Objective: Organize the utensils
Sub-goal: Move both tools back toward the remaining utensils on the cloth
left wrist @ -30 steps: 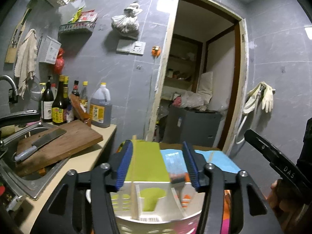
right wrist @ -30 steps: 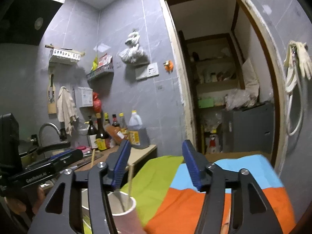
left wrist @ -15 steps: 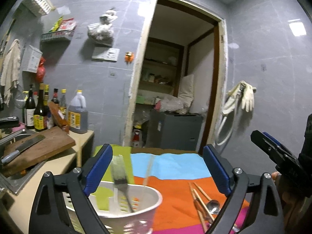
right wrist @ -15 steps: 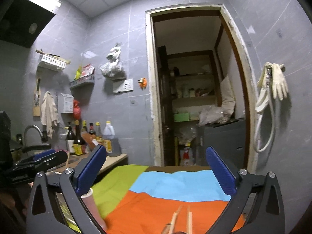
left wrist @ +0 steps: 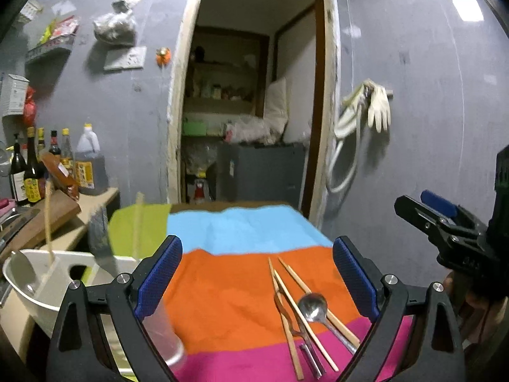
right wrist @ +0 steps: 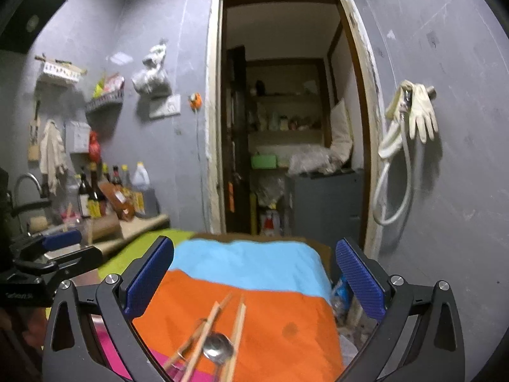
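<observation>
Several wooden chopsticks (left wrist: 288,302), a metal spoon (left wrist: 313,306) and a fork (left wrist: 308,348) lie on the striped cloth (left wrist: 229,289). A white utensil basket (left wrist: 35,286) at the left holds chopsticks, a spoon and another utensil. My left gripper (left wrist: 256,277) is open and empty above the cloth, right of the basket. My right gripper (right wrist: 253,277) is open and empty above the chopsticks (right wrist: 206,328) and spoon (right wrist: 218,348); it also shows at the right of the left wrist view (left wrist: 445,219).
A counter (left wrist: 92,203) at the left carries bottles (left wrist: 89,165) and a cutting board (left wrist: 38,219). An open doorway (left wrist: 251,121) lies behind the table. Gloves and a hose (left wrist: 366,117) hang on the right wall. A clear plastic cup (left wrist: 162,334) stands by the basket.
Both grippers opened wide from nearly shut and swung right, away from the basket. The loose chopsticks, spoon and fork on the cloth came into view.
</observation>
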Available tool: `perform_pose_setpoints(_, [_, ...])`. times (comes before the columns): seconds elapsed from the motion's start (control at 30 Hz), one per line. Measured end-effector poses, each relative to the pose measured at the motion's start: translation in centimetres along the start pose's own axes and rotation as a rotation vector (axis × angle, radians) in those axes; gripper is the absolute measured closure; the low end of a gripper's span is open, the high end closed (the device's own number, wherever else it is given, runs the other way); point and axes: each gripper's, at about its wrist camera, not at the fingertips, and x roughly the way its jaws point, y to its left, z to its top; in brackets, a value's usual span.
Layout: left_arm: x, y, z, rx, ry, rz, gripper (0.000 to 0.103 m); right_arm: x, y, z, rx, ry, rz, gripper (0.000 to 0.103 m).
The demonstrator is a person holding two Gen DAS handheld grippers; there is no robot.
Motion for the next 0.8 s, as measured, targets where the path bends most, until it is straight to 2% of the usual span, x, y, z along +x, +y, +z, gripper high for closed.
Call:
perform_pose_setpoints(0.23, [3.5, -1.3, -2.7, 0.019, 0.169, 0.004, 0.010, 1.9, -1.3, -2.2, -0.006, 0.138, -0.017, 0.000])
perform_pose_setpoints(0.5, [6.5, -1.3, -4.9, 0.026, 0.310, 0.020, 0.011, 4.8, -2.3, -4.5, 0.014, 0.326, -0.001, 0.003])
perform_pose_setpoints(0.57, [7.1, -1.2, -5.3, 0.022, 0.337, 0.013, 0.012, 5.4, -2.5, -5.1, 0.015, 0.371, 0.008, 0.008])
perform_pose_setpoints(0.8, [8.7, -1.5, -6.7, 0.055, 0.431, -0.004, 0.033, 7.0, -2.6, -7.0, 0.004, 0.495, 0.038, 0.033])
